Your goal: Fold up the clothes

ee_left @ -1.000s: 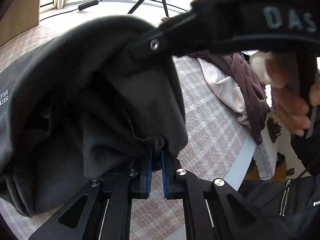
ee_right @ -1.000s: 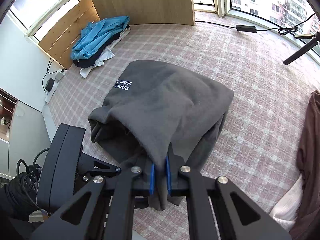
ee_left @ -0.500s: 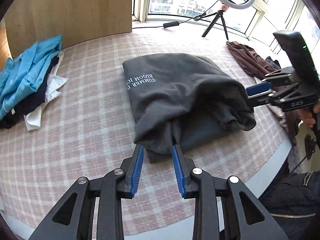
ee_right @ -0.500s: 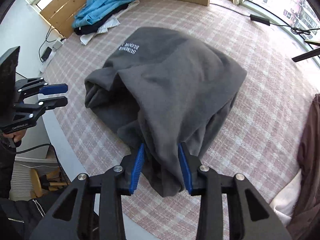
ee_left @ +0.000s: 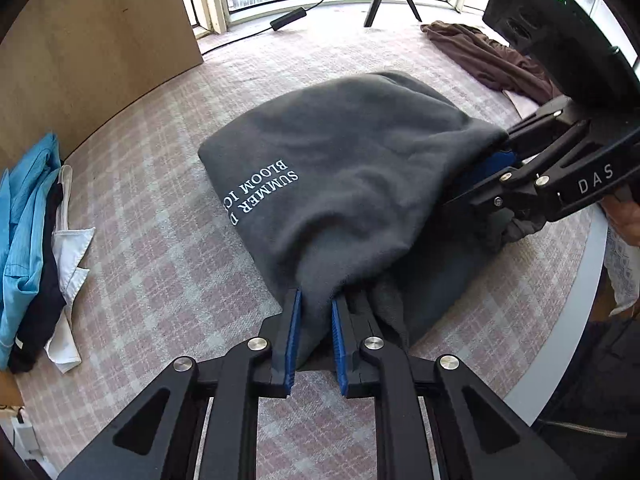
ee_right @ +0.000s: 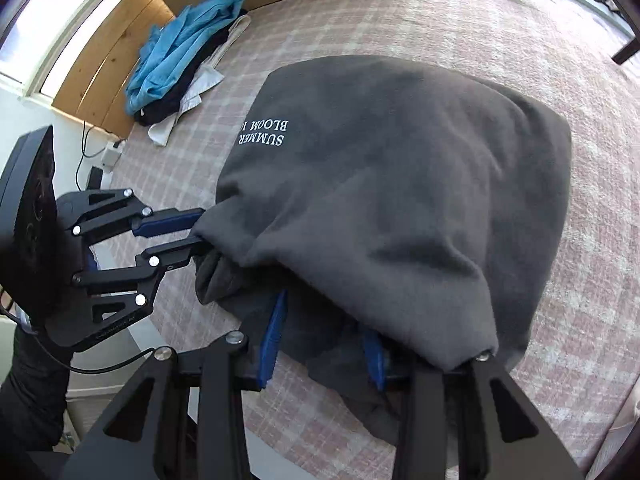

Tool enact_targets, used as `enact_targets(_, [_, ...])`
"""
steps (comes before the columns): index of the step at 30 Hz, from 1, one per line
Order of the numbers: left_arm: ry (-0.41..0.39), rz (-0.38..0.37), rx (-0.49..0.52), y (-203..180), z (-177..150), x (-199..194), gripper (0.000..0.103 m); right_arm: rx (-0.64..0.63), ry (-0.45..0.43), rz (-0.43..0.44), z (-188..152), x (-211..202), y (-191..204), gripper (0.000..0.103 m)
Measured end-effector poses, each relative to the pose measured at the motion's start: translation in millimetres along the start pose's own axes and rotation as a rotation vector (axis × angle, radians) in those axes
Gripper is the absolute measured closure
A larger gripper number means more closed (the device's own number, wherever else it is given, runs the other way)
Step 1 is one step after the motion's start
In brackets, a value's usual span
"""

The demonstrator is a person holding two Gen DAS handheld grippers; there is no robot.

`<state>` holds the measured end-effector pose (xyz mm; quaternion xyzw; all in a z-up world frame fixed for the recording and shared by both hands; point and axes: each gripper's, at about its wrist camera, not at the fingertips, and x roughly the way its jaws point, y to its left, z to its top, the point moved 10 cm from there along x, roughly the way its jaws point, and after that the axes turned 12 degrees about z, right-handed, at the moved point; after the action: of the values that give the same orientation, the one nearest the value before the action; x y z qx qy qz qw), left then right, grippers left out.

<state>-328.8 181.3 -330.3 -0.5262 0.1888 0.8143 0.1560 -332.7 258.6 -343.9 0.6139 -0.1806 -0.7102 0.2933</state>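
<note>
Reaching into the near edge of the dark grey sweatshirt (ee_left: 360, 168), your left gripper (ee_left: 314, 320) has its blue pads partly open with a fold of cloth between them, not yet pinched tight. Your right gripper (ee_right: 324, 336) is spread wider, its pads straddling the bunched lower layers while the top layer drapes over one finger. The sweatshirt lies half folded on the checked table cover (ee_left: 160, 264), white lettering facing up. A pile of blue and white clothes (ee_left: 32, 248) sits well apart to the left, a brown garment (ee_left: 480, 52) beyond. Closing now may catch only one layer, so the fold could slip open or bunch unevenly when you lift.
</note>
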Motion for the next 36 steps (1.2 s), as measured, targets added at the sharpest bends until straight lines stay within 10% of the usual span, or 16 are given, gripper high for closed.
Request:
enact_targets(13, [-0.067,-0.148,-0.08,3,18,-24,0.09,0.447,-0.298,0.214,6,-6,-4,0.068])
enact_targets(25, [-0.069,-0.11,0.177,-34,27,-12,0.078,0.537,-0.353,0.124,6,5,-10,0.068])
enact_targets(32, [-0.036,-0.11,0.193,-28,31,-4,0.098,0.576,-0.385,0.072,15,5,-14,0.068])
enact_targets(36, [-0.045,-0.113,0.157,-14,36,-9,0.098,0.557,-0.347,0.069,11,14,-10,0.096])
